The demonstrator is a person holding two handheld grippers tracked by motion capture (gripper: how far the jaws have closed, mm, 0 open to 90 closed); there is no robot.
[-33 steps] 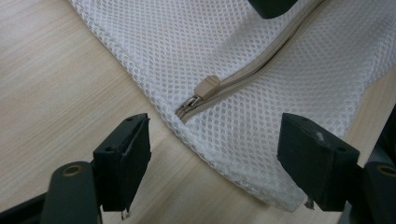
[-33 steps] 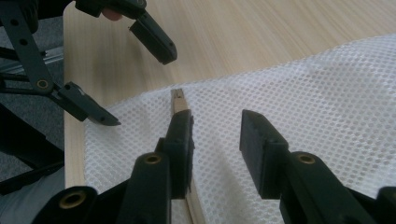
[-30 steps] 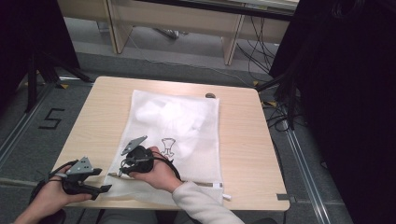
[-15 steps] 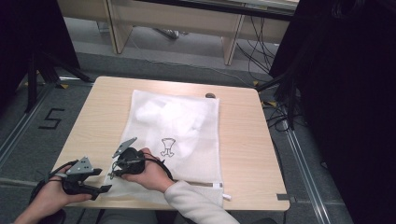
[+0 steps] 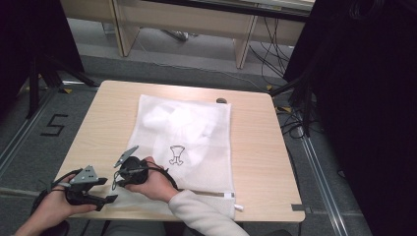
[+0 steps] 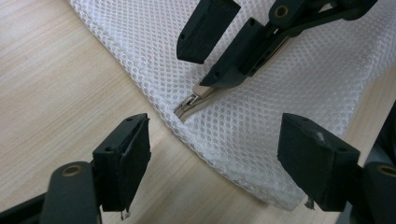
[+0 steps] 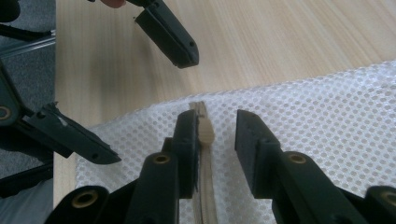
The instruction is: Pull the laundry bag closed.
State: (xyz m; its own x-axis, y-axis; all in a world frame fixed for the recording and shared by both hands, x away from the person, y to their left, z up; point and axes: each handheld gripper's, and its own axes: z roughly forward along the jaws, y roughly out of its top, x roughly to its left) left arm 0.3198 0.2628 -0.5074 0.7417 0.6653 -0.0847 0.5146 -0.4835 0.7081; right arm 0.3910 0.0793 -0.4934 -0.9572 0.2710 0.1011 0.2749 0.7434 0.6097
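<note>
A white mesh laundry bag [image 5: 189, 142] is laid flat on the wooden table [image 5: 255, 147]. The right gripper [image 7: 212, 130] is parted narrowly around the zipper pull [image 7: 206, 128] at the bag's near-left corner, not clamped. The left gripper [image 6: 215, 158] is held wide open beside it, holding nothing.

Mesh bag's [image 5: 196, 142] white contents indistinct.

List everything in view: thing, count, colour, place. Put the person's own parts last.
Table: one, light wood, centre of the high view.
Mesh bag: one, white, flat on the table, with a small dark mark on it.
Zipper pull: one, beige, at the bag's near-left corner.
Floor marking "5": one, black, left of the table.
Cables: several, black, floor at right.
Left claw: one, black, open, over the bag's corner.
Right claw: one, black, open around the zipper pull.
Sleeve: one, cream, bottom edge.
</note>
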